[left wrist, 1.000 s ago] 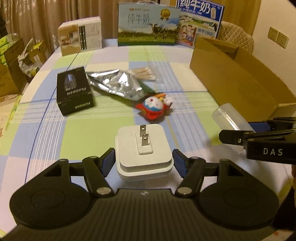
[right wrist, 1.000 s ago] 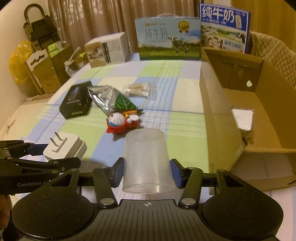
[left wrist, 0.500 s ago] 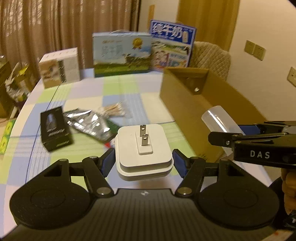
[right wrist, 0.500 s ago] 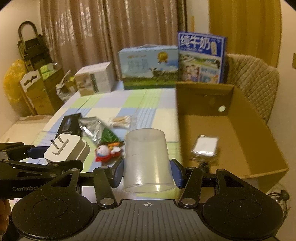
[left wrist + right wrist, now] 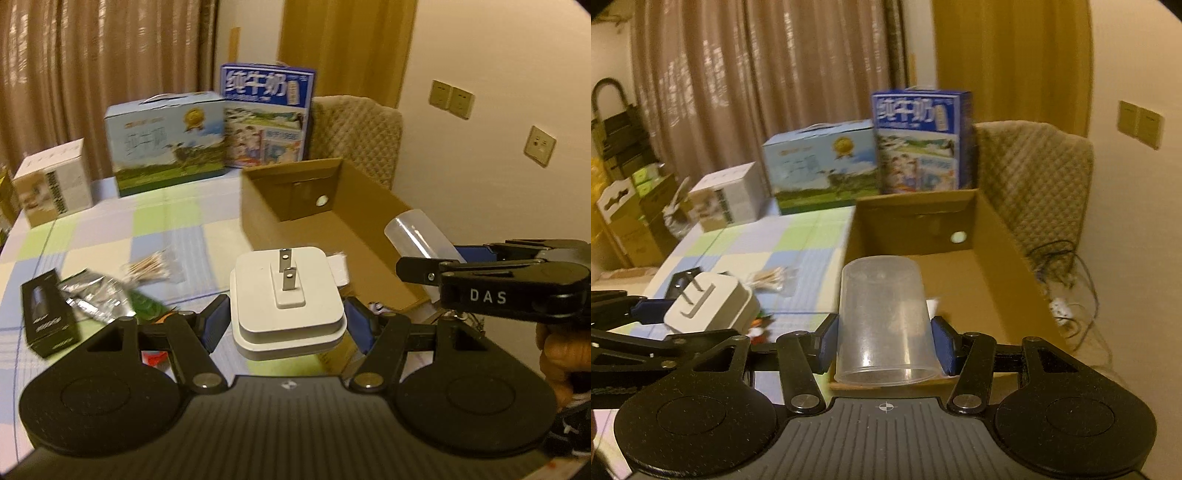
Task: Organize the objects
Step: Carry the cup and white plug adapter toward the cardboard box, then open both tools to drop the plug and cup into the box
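left wrist, claw (image 5: 284, 321) gripping charger (image 5: 286, 302)

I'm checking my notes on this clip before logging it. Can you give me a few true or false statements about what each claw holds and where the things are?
1. The left claw holds a white plug. True.
2. The right claw is empty. False: it grips a clear plastic cup.
3. The cup is held mouth toward the camera. True.
4. The cardboard box is closed. False: its top is open.
5. The cotton swabs lie in the box. False: they lie on the checked tablecloth.
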Available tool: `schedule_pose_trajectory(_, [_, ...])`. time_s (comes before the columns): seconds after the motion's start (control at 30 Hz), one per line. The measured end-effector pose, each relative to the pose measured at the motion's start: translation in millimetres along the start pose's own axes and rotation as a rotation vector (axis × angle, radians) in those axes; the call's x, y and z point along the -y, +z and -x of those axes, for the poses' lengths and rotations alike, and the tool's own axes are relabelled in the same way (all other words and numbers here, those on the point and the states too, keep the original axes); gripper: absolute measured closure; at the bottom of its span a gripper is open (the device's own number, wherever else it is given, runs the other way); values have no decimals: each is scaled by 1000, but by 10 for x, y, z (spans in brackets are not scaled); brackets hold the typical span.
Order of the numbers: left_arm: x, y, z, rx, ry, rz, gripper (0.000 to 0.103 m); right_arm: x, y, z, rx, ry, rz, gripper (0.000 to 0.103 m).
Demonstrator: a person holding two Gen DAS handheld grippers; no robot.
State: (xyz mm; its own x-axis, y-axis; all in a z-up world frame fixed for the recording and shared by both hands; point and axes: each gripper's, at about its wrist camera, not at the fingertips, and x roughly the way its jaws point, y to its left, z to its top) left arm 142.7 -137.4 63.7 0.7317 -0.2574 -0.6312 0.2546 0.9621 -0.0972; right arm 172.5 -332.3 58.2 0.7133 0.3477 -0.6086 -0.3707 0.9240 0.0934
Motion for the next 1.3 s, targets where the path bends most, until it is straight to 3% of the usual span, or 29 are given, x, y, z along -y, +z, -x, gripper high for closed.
schedule_pose_trajectory(0.5, [494,334,-487,0,-61,-72,41,683,123,-53,7,-73,-41,53])
schedule_pose_trajectory(1.0, [626,422,-754,-22,-79,-82,40,848,162,-194,-3,-85,-53,53])
schedule_pose_trajectory(1.1, [625,448,-806,-21,-72,-85,29,863,165,-187,-2,-87,-61,53])
schedule_pose_trajectory(1.3, [512,460,-756,-6,-50,-67,29,870,152,-171,-1,-89,-62,53])
